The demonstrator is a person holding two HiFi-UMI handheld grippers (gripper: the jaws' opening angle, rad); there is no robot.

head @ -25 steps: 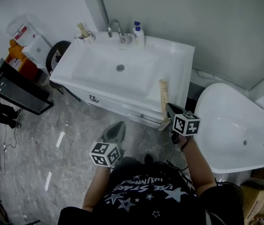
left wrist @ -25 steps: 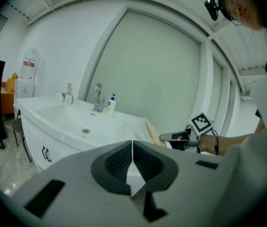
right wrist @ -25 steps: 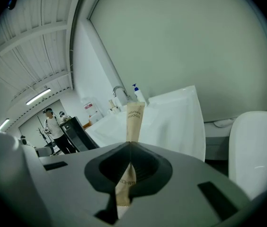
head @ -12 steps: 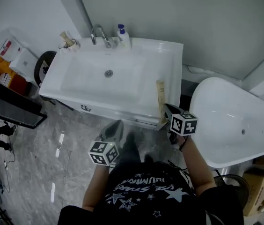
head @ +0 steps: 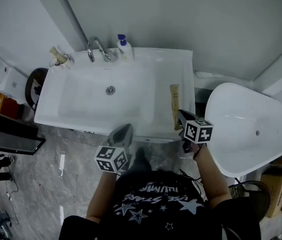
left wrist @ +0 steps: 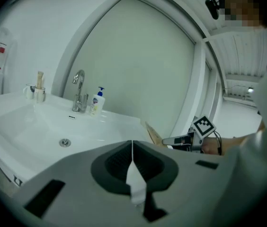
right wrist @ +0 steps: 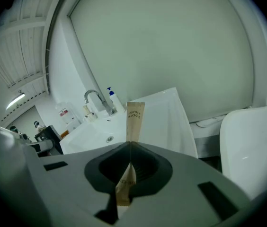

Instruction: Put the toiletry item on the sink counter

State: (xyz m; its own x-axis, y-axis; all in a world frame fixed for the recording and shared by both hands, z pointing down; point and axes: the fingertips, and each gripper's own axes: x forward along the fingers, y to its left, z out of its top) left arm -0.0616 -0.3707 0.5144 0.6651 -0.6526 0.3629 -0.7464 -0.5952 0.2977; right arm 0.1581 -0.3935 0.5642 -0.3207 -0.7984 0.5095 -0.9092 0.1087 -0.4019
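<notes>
Right hand-held gripper (right wrist: 129,146) clamped on toothbrush sleeve (right wrist: 134,121); left hand-held gripper (left wrist: 132,148) closed, empty. Lay sleeve flat on worktop (head: 185,74) beside basin (head: 83,104) — release only once supported.

We can't read the soap bottle (head: 124,48) label: too small. Toothbrush packet (head: 174,103) near end hidden under right gripper (head: 181,116). Brown box (head: 281,194) cut off at the right edge.

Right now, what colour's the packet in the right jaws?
Tan-brown toothbrush packet, dark lettering; best in right gripper view.
</notes>
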